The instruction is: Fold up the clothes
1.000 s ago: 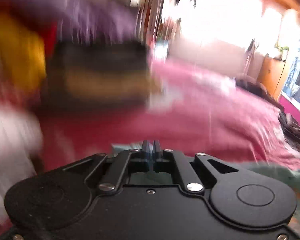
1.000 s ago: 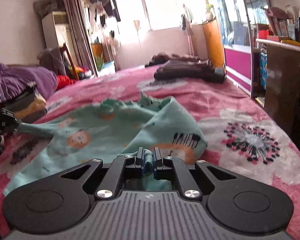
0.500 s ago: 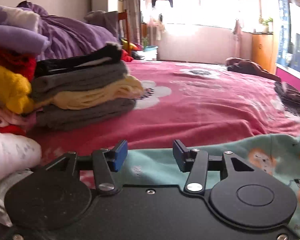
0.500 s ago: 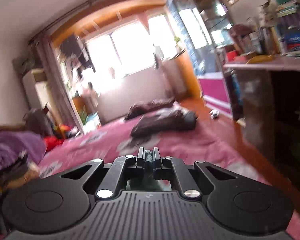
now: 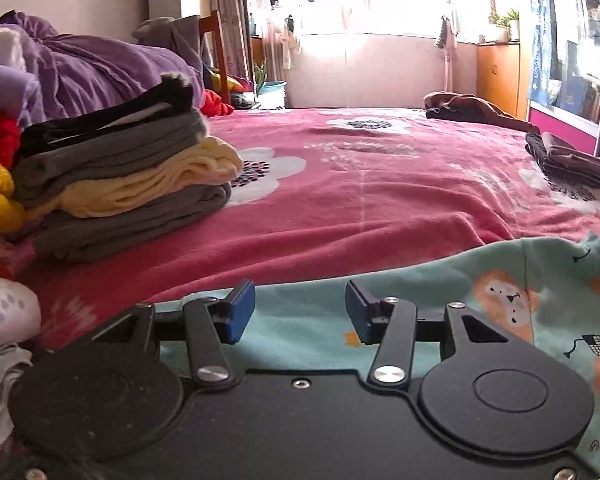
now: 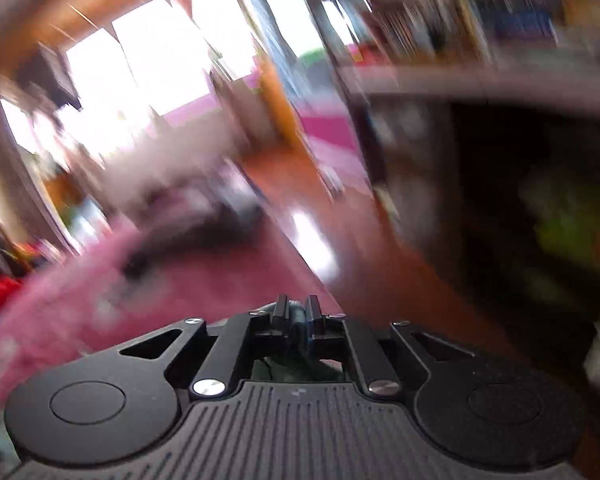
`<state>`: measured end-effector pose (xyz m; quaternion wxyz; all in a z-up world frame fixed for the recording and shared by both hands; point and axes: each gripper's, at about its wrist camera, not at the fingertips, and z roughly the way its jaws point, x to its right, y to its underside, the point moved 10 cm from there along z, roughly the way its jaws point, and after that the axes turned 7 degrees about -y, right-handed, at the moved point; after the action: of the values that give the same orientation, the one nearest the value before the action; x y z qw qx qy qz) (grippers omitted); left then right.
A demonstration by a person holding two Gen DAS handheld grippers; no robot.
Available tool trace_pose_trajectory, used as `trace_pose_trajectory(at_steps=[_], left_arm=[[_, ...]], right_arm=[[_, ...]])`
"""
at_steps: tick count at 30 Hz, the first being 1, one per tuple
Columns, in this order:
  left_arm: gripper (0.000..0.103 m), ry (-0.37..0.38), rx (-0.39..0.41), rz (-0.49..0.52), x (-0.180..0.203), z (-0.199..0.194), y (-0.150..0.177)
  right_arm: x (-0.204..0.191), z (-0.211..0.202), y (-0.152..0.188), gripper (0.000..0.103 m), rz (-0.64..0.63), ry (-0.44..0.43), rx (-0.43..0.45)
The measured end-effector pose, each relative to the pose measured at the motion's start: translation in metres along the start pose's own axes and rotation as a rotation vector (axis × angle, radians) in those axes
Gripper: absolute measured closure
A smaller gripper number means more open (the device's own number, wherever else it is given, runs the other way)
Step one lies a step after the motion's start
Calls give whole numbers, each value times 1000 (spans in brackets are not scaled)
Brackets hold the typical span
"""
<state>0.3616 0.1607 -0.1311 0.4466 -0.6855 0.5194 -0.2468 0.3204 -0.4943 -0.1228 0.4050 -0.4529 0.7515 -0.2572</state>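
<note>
Folded stack (image 5: 120, 184): grey, yellow and black garments piled at the bed's left edge, well apart from the garment being worked.
Left gripper (image 5: 300, 310): fingers spread wide, holding nothing; it hovers low over the near edge of the bed.
Teal garment (image 5: 520, 312): lion-print cloth lying on the pink bedspread (image 5: 360, 200) at the near edge, running from under the left fingers toward the right.
Right gripper (image 6: 298, 314): fingers closed to a narrow gap on a fold of dark greenish cloth, judged to be the teal garment; it is tilted up, away from the bed.
Step in hand: judged a fold in progress, the right side lifting a pinched edge while the left side is free.
Next move calls for: carrying the held edge across the flat part and laying it down without dragging the rest.
Left view only: garment layout, print and stack.
Right view only: the pinch itself; heavy blur hides everything else.
</note>
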Motion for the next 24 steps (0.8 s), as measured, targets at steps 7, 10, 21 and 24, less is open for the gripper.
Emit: trace_pose_trajectory(at_steps=[7, 10, 21, 24], left_arm=[[55, 39, 40, 33, 15, -7, -9], [55, 102, 67, 44, 33, -16, -14], [55, 526, 48, 179, 136, -46, 2], [55, 611, 64, 229, 160, -45, -3]], right_arm=[[-3, -5, 28, 58, -158, 70, 52], [-73, -30, 54, 58, -309, -60, 50], [-207, 47, 74, 60, -616, -331, -90], [-242, 67, 80, 60, -698, -405, -129]])
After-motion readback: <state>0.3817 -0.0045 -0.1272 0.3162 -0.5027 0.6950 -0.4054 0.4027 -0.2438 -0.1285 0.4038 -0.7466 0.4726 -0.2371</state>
